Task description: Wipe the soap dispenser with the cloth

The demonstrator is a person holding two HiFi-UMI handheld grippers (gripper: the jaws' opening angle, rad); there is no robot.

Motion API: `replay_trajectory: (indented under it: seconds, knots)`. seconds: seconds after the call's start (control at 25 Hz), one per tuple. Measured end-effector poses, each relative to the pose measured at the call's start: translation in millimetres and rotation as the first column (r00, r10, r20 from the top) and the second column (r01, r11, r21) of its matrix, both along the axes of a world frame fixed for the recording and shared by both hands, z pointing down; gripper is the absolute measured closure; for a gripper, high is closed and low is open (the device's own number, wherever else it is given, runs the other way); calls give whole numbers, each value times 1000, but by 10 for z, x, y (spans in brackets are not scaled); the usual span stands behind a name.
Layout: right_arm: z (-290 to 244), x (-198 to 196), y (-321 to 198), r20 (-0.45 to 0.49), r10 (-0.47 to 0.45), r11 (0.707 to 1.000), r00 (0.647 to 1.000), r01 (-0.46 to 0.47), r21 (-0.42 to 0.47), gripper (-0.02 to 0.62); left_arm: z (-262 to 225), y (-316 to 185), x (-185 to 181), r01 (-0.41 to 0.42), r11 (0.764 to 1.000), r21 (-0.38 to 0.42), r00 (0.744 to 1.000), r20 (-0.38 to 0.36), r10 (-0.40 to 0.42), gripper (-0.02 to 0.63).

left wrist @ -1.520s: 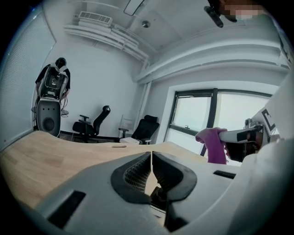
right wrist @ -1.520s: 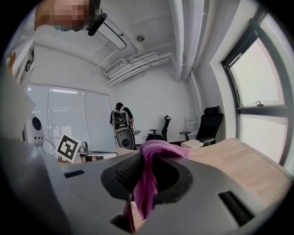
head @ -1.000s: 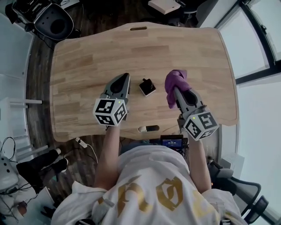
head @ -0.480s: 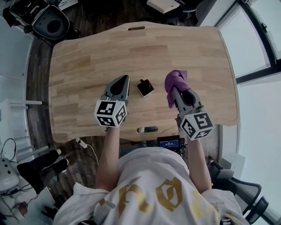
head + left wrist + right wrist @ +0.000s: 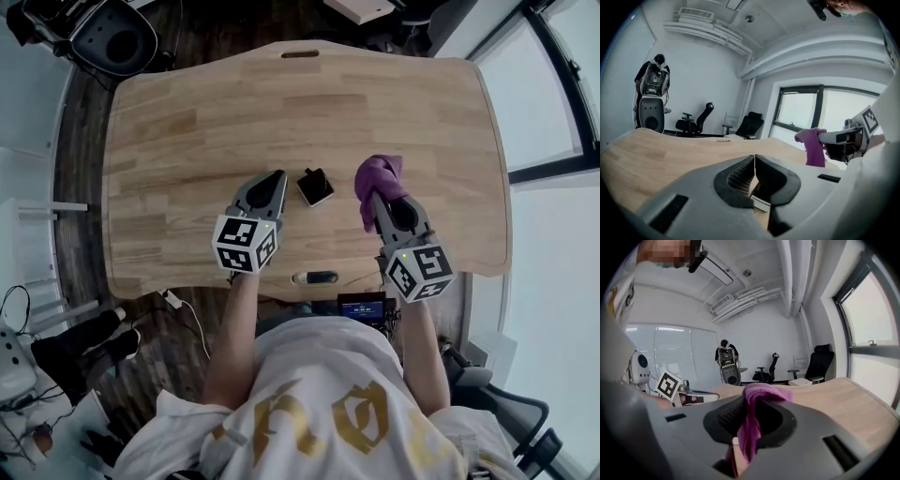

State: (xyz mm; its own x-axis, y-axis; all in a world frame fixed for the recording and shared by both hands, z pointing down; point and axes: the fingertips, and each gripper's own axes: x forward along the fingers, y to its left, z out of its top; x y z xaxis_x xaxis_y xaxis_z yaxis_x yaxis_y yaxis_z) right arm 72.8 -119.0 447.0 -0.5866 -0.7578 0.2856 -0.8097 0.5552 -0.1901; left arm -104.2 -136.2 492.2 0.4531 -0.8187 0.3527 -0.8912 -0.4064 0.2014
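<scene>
The soap dispenser (image 5: 315, 187), a small dark and white block, stands on the wooden table (image 5: 197, 122) between my two grippers. My left gripper (image 5: 277, 176) lies just left of it, apart from it, jaws shut with nothing between them (image 5: 754, 161). My right gripper (image 5: 373, 194) is to the dispenser's right, shut on a purple cloth (image 5: 378, 175) that bunches over its tips and hangs down between the jaws (image 5: 751, 427). In the left gripper view the cloth (image 5: 814, 147) dangles at the right.
A cable slot (image 5: 315, 277) sits at the table's near edge and another slot (image 5: 300, 53) at the far edge. A small screen (image 5: 364, 307) is below the near edge. A dark machine (image 5: 98, 42) stands on the floor far left. Windows run along the right.
Both grippers have sunk a little toward the table beside the dispenser. The cloth stays in the right gripper and the left jaws stay shut.
</scene>
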Motion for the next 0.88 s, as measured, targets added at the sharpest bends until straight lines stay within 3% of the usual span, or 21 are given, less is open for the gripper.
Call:
replay_trajectory:
  seconds: [0.44, 0.64, 0.88]
  knots:
    - [325, -30, -77, -37, -33, 997, 999, 31, -67, 538, 376, 95, 78, -40, 999, -36, 997, 66, 42, 595]
    - [514, -89, -95, -39, -58, 992, 998, 54, -112, 538, 583, 142, 149, -68, 995, -74, 996, 47, 72, 588]
    - [667, -202, -115, -34, -98, 984, 995, 92, -152, 538, 778, 163, 197, -109, 988, -105, 993, 21, 112, 485]
